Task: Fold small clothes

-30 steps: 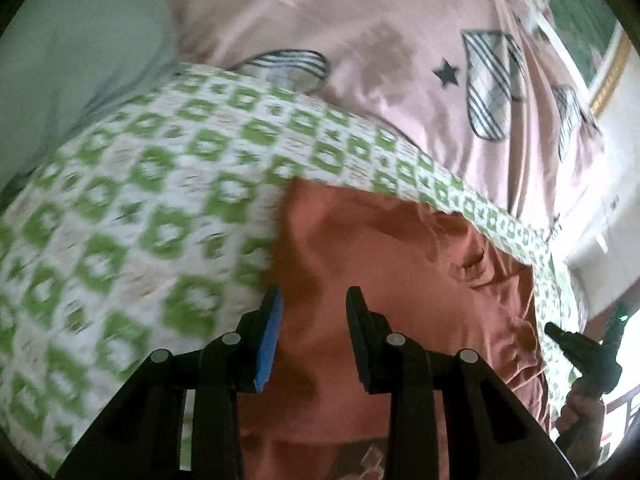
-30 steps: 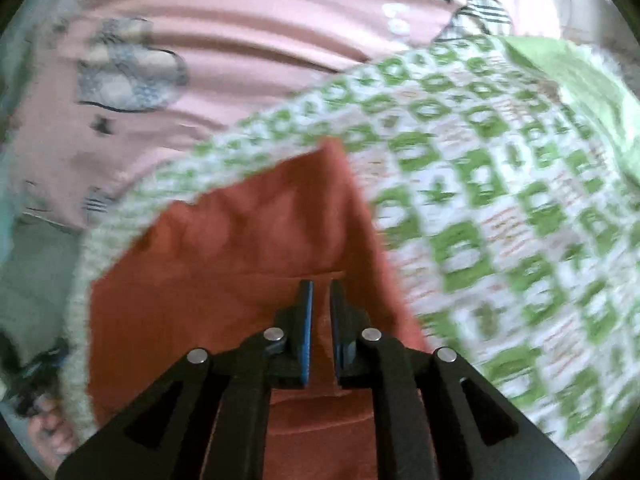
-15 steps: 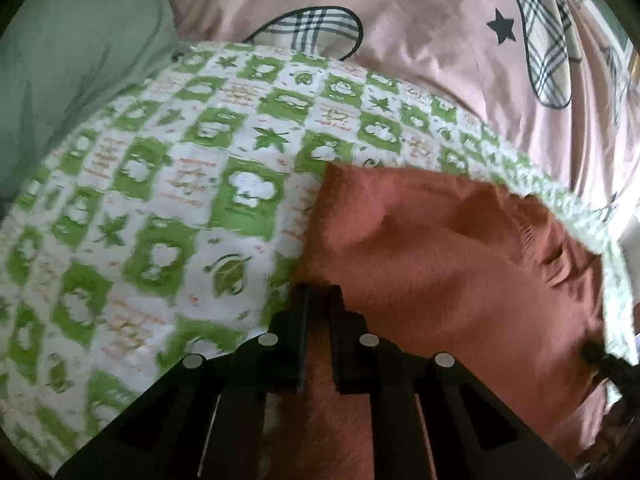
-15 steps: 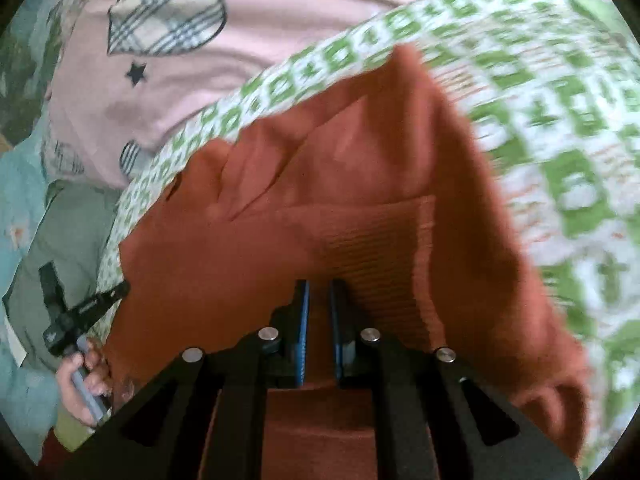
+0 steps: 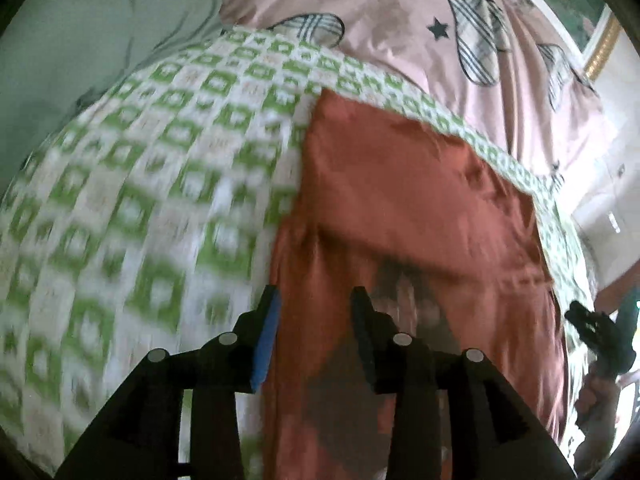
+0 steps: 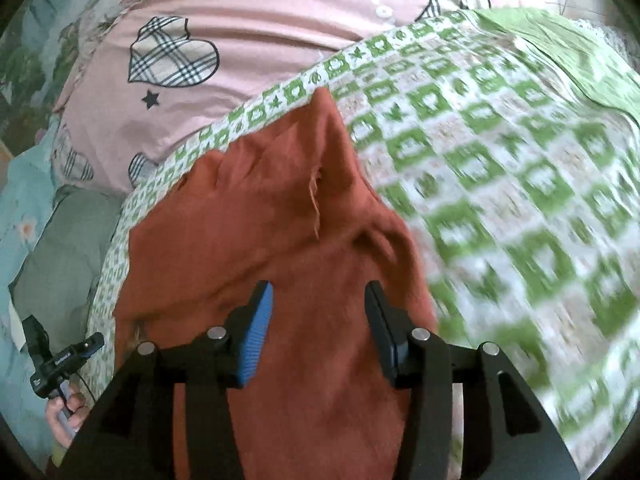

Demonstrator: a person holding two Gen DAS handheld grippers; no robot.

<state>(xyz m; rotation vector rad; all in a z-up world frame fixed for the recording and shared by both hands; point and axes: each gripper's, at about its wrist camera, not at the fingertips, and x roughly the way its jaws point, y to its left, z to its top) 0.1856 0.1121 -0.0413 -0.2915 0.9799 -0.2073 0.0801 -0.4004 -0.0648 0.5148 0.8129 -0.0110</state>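
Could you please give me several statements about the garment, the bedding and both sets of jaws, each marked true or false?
1. The left gripper has its jaws spread apart. True.
2. The right gripper is clamped on the garment. False: its jaws stand apart over the rust-orange garment, gripping nothing.
3. The garment lies on a green-and-white checked blanket. True.
4. The pink bedding is plain. False: it carries plaid hearts and small black stars.
5. The garment is blue. False: it is rust-orange.
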